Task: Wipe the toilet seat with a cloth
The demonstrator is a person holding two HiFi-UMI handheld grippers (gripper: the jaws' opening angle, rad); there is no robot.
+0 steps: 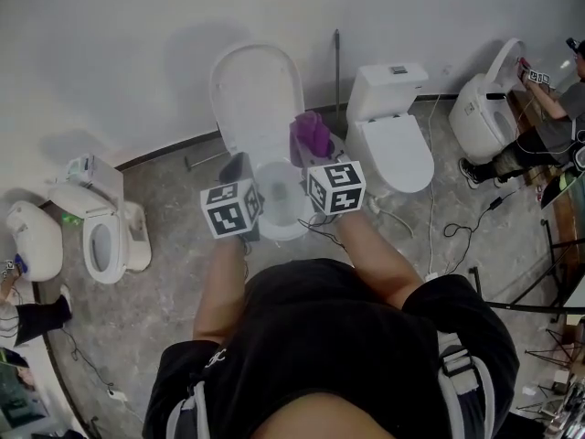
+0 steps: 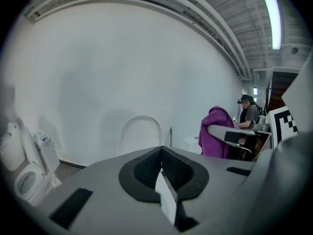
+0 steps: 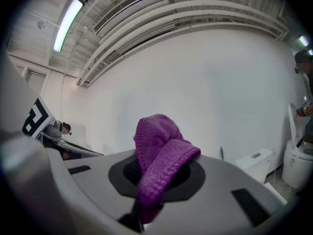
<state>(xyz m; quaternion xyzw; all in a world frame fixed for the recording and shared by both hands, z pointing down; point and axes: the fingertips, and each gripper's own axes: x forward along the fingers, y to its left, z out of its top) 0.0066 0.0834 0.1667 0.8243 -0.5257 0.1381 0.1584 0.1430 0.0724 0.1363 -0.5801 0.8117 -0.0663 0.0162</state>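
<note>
A white toilet stands in front of me with its lid (image 1: 254,94) raised against the wall, and the seat rim (image 1: 294,225) shows just below my grippers. My right gripper (image 1: 317,149) is shut on a purple knitted cloth (image 1: 311,133), held above the right side of the bowl. In the right gripper view the cloth (image 3: 159,163) bulges up out of the shut jaws of that gripper (image 3: 146,202). My left gripper (image 1: 237,166) hovers over the bowl's left side. Seen in its own view, the left gripper (image 2: 164,182) is shut and holds nothing, with the lid (image 2: 140,133) ahead and the cloth (image 2: 215,135) to the right.
Other white toilets stand to the left (image 1: 105,236), right (image 1: 393,135) and far right (image 1: 484,108), where another person (image 1: 558,99) works. Cables (image 1: 457,227) run over the grey floor on the right. A thin pole (image 1: 336,62) leans on the wall.
</note>
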